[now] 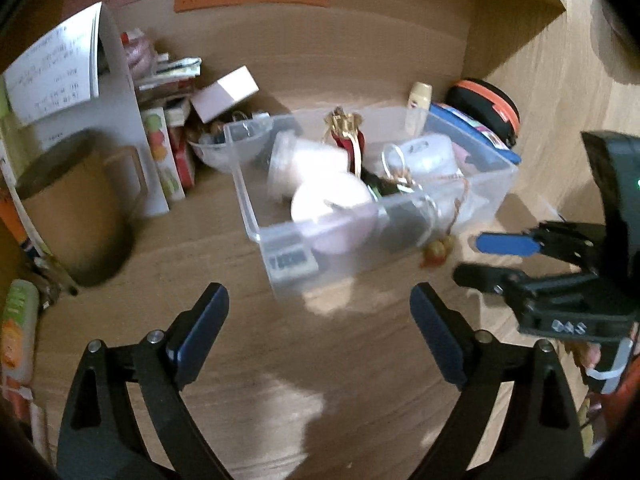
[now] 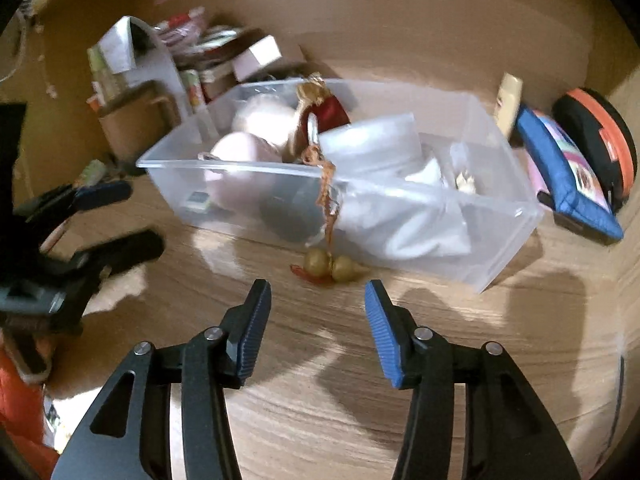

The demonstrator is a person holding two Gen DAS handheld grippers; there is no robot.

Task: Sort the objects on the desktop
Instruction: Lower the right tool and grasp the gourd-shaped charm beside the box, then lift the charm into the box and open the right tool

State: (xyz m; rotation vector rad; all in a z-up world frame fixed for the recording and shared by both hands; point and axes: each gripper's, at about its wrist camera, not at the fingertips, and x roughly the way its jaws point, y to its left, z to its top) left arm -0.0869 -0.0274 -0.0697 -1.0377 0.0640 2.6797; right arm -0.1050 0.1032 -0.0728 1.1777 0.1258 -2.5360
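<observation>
Clear plastic, the bin [image 2: 420, 236] sits on the wooden counter [image 2: 320, 380] toward the back, packed with small things: pale round tubs [image 1: 304, 168], a white pouch [image 2: 384, 184], a red and gold ornament [image 2: 320, 112] and a dark rounded object [image 2: 288, 212]. An orange braided cord [image 2: 326, 184] hangs over the bin's near wall, and its golden gourd charm [image 2: 334, 268] lies on the counter just outside, touching the foot of that wall.

In the right wrist view, the right gripper [image 2: 316, 320] hovers above the counter near the charm, its 2 blue-padded fingers [image 2: 384, 336] partly spread with nothing between them. In the left wrist view, the left gripper [image 1: 320, 332] is spread wide over bare wood in front of the bin, also empty; the right gripper shows at that view's right edge.

A blue pouch [image 2: 560, 172] and a black and orange zip case [image 2: 600, 136] lie right of the bin, with a cream bottle [image 2: 508, 100] standing behind. A brown mug [image 1: 76, 208], a white file holder [image 1: 124, 92] and stacked boxes [image 1: 176, 92] crowd the left.
</observation>
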